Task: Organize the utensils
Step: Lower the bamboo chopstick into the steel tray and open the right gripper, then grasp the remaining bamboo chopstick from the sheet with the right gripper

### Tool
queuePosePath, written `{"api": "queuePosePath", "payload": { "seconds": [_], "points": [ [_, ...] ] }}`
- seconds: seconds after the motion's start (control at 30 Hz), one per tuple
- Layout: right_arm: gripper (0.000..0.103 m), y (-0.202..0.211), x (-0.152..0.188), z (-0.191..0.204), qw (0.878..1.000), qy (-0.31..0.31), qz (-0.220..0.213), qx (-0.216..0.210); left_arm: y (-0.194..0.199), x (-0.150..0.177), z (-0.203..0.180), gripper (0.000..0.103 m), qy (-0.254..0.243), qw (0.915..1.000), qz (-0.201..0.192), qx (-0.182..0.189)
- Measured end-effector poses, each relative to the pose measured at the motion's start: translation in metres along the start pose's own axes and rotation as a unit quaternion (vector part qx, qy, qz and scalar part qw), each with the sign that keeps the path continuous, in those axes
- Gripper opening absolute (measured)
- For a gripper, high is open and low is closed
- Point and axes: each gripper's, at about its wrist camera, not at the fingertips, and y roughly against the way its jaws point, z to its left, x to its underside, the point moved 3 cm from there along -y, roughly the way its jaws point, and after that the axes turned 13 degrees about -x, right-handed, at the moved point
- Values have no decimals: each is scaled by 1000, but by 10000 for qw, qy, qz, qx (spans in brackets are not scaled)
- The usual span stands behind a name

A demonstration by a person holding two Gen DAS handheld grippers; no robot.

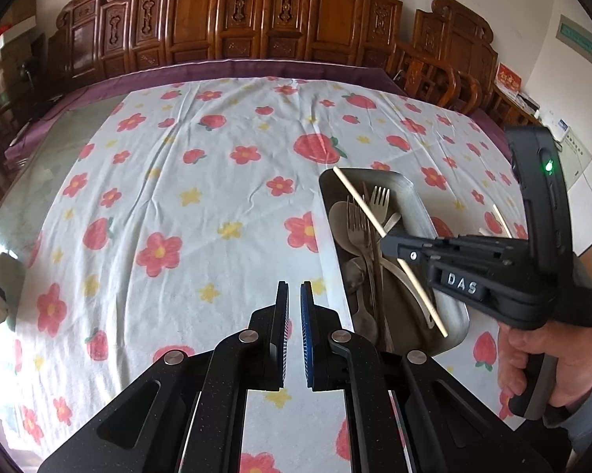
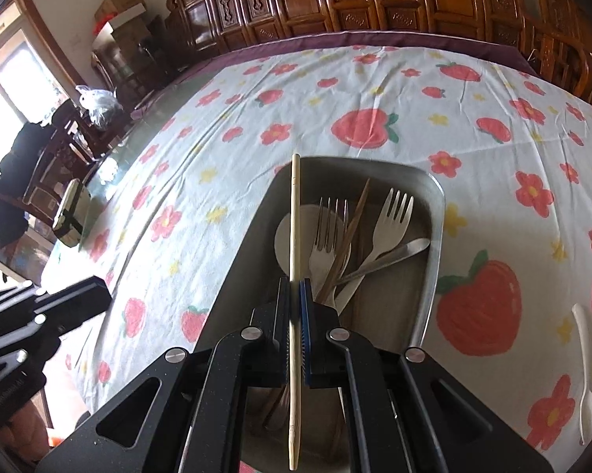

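Note:
A metal tray (image 2: 433, 260) (image 1: 418, 205) lies on the flowered cloth and holds several forks (image 2: 327, 228), spoons and a brown chopstick (image 2: 347, 240). My right gripper (image 2: 295, 282) is shut on a pale wooden chopstick (image 2: 295, 205), which it holds above the tray, pointing along its length. In the left wrist view that same chopstick (image 1: 359, 197) slants over the tray in the right gripper (image 1: 386, 242). My left gripper (image 1: 294, 285) hangs shut and empty over bare cloth to the left of the tray.
A white plastic spoon (image 2: 585, 366) lies on the cloth to the right of the tray. A small box (image 2: 71, 216) sits at the table's left edge. Carved wooden chairs (image 1: 232, 12) line the far side. A person sits at far left.

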Motion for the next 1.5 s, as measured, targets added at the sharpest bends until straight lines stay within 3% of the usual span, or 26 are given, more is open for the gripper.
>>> {"api": "queuePosePath", "payload": {
  "seconds": [0.33, 0.63, 0.83, 0.97, 1.0, 1.1, 1.17, 1.23, 1.5],
  "points": [
    [8, 19, 1, -5, 9997, 139, -163, -97, 8, -3, -9, 5, -35, 10000, -76, 8],
    [8, 101, 24, -25, 9971, 508, -486, 300, 22, -10, -39, 7, -176, 9996, -187, 67],
    [8, 161, 50, -62, 9951, 373, -689, 602, 30, -14, -69, 16, -321, 9990, -288, 75],
    [9, 190, 66, -83, 9929, 330, -774, 840, 32, -16, -89, 33, -377, 9987, -341, 95],
    [15, 198, 70, -90, 9922, 323, -801, 902, 32, -16, -95, 35, -395, 9986, -350, 103],
    [23, 210, 79, -103, 9909, 301, -840, 1009, 32, -16, -111, 53, -427, 9984, -359, 127],
    [24, 216, 85, -113, 9903, 268, -830, 1084, 31, -15, -122, 74, -468, 9982, -350, 91],
    [26, 221, 92, -128, 9899, 194, -805, 1148, 30, -14, -132, 82, -505, 9980, -367, 44],
    [28, 212, 105, -178, 9886, 79, -520, 1413, 19, -10, -176, 91, -663, 9975, -242, 57]
  ]
}}
